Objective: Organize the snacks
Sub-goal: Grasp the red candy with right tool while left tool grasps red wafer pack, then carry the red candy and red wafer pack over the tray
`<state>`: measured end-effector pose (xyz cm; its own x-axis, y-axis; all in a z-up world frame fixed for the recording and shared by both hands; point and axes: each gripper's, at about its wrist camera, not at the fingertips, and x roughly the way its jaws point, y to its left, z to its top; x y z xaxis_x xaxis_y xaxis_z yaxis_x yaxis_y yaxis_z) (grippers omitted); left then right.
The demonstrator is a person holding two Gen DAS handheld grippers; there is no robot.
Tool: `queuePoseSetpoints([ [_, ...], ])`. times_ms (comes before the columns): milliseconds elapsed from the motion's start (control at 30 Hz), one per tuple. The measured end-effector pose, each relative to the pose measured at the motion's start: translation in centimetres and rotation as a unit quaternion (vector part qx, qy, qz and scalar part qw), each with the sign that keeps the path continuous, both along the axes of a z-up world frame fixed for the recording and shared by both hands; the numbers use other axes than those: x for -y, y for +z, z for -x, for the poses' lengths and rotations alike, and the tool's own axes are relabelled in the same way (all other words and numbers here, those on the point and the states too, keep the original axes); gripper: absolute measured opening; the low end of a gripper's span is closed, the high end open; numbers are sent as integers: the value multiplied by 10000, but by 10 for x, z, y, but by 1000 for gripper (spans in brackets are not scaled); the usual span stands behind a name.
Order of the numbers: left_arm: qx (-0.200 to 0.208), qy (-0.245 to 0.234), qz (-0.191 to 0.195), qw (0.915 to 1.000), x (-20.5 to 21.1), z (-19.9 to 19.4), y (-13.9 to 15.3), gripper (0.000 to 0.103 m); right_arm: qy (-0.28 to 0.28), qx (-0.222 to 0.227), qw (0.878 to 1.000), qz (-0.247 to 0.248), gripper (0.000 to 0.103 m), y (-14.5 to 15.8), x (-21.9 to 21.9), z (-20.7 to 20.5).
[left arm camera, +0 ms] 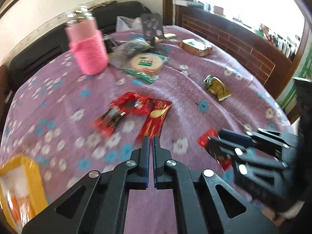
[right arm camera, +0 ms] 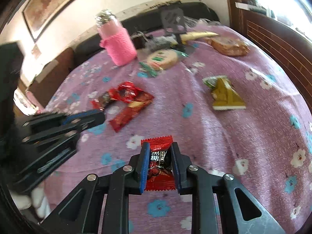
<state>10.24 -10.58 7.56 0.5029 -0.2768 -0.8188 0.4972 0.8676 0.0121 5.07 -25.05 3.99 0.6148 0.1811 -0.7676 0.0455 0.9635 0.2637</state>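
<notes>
I am clenching my right gripper (right arm camera: 159, 165) on a small red and black crinkly foil candy packet (right arm camera: 158, 162), its jaws pressing the packet's two long sides while it is hanging just above the near part of the pink flowered tabletop (right arm camera: 243, 132). My left gripper (left arm camera: 151, 160) is hovering with its jaws closed on nothing, out over the near left of the tabletop. I am judging the packet to be light, thin and slippery, with a hard lump inside, so I am taking it across the padded middle rather than by the flimsy serrated ends. White Chinese characters on its black panel are reading 黑糖; the smaller print beside them is too fine for me to read. Toward the middle, a loose heap of red foil snack wrappers (right arm camera: 126, 99) is lying, and nearer the right edge an olive-green triangular pouch (right arm camera: 224, 93). Toward the far edge a round pale cake in clear wrap with a green label (right arm camera: 162, 59) is lying, its writing blurred, beside a pink knitted bottle cover (right arm camera: 120, 46)
</notes>
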Motion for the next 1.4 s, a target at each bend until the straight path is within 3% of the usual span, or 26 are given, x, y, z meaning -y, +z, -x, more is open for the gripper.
queuePoseSetpoints([
  [100, 151, 238, -109, 9995, -9, 8, 6, 4, 66, 233, 9994, -234, 23, 7, -3, 4],
  [167, 83, 201, -161, 9996, -5, 4, -1, 22, 10, 256, 9991, -334, 23, 8, -2, 5],
  [233, 80, 134, -226, 9996, 5, -1, -10, 32, -58, 217, 9983, -539, 23, 7, 4, 7],
  [400, 175, -246, -643, 9975, 47, -26, -34, 34, -268, 351, 9965, -713, 22, 13, 24, 10],
  [500, 238, -392, -922, 9947, 67, -44, -50, 49, -371, 327, 9954, -818, 22, 13, 34, 8],
  [567, 291, -431, -812, 9953, 70, -52, -55, 49, -403, 270, 9949, -888, 22, 11, 38, 6],
  [600, 144, -405, -654, 9969, 68, -55, -54, 44, -412, 237, 9949, -893, 22, 10, 39, 5],
  [633, -43, -415, -487, 9979, 65, -57, -54, 20, -414, 231, 9948, -897, 22, 10, 39, 6],
  [800, -45, -411, -481, 9980, 60, -43, -46, 14, -375, 271, 9962, -739, 22, 11, 34, 6],
  [967, -16, -103, -115, 9999, 28, -17, -17, 1, -301, 383, 9967, -646, 22, 13, 27, 6],
  [1167, -8, 230, 622, 9978, -25, 23, 20, 1, -124, 521, 9973, -505, 23, 16, 14, 9],
  [1300, 200, 149, 150, 9996, -16, 35, 15, 5, -171, 615, 9968, -480, 23, 18, 13, 12],
  [1367, 182, 99, 25, 9998, -5, 33, 5, 31, -239, 622, 9963, -550, 23, 19, 18, 13],
  [1400, 153, 64, 10, 9999, 3, 29, -1, 38, -291, 630, 9956, -624, 23, 19, 22, 14],
])
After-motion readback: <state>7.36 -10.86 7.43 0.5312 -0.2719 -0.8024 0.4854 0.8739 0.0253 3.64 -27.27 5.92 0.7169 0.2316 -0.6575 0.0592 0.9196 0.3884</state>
